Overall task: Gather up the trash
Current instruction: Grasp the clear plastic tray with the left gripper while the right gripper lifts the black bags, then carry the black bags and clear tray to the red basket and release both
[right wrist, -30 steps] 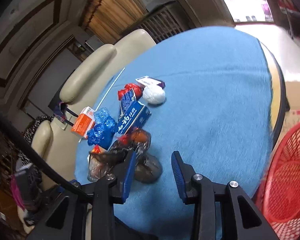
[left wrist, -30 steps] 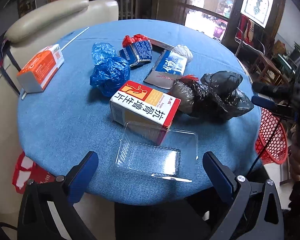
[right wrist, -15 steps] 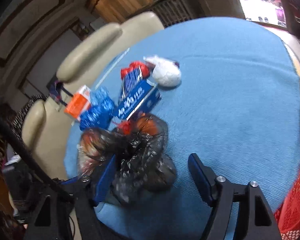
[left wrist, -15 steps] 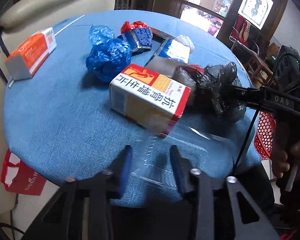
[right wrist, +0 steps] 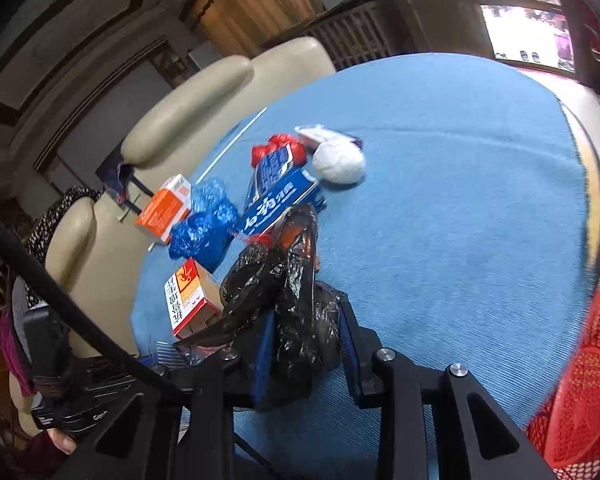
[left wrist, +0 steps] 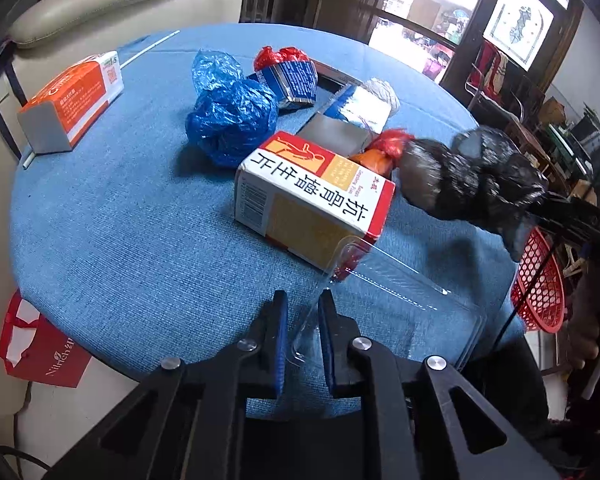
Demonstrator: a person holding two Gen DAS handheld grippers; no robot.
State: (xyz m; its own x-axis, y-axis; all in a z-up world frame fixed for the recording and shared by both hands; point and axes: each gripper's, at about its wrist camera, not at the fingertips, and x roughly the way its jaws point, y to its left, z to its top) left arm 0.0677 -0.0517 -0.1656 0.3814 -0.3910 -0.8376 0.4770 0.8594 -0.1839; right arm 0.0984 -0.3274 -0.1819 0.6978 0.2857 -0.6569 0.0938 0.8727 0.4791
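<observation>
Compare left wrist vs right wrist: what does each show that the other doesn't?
Left wrist only: the left tool closing on the clear tray's rim, and a red gift bag beside the table. Right wrist only: the right tool shut on the black bag. Both: the black bag, the blue bag, both boxes, and the red basket.

A clear, shallow rectangular plastic tray is tilted at the near table edge, one rim pinched. A crumpled black plastic bag is gripped and lifted. A red, yellow and white carton lies flat beside a crumpled blue plastic bag.
</observation>
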